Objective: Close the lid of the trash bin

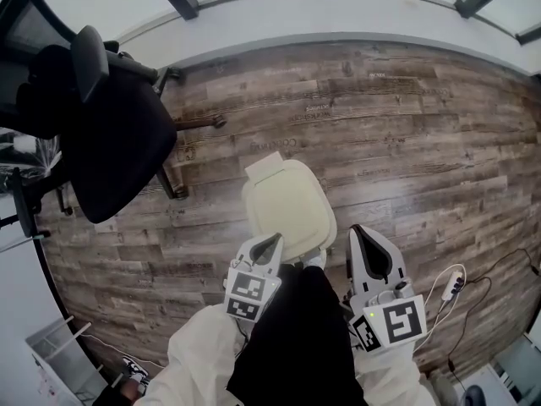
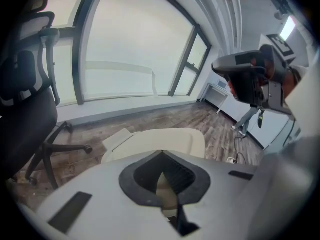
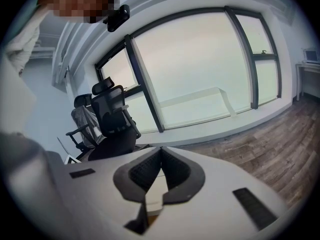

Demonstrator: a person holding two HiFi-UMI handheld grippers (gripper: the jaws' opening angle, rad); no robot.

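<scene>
The cream trash bin [image 1: 284, 203] stands on the wood floor in the middle of the head view, its lid [image 1: 279, 194] lying flat over it. My left gripper [image 1: 270, 241] hangs over the lid's near edge, jaws shut with nothing held. In the left gripper view the lid [image 2: 165, 140] fills the space just beyond the closed tips of the left gripper [image 2: 161, 153]. My right gripper [image 1: 362, 232] is to the right of the bin, above bare floor, shut and empty. In the right gripper view the right gripper [image 3: 160, 149] points toward the window.
A black office chair [image 1: 110, 134] stands to the left of the bin, its wheeled base [image 1: 182, 155] close by. A white cable with a plug [image 1: 452, 286] lies on the floor at the right. A white rack [image 1: 51, 353] sits at the bottom left. Windows run along the far wall.
</scene>
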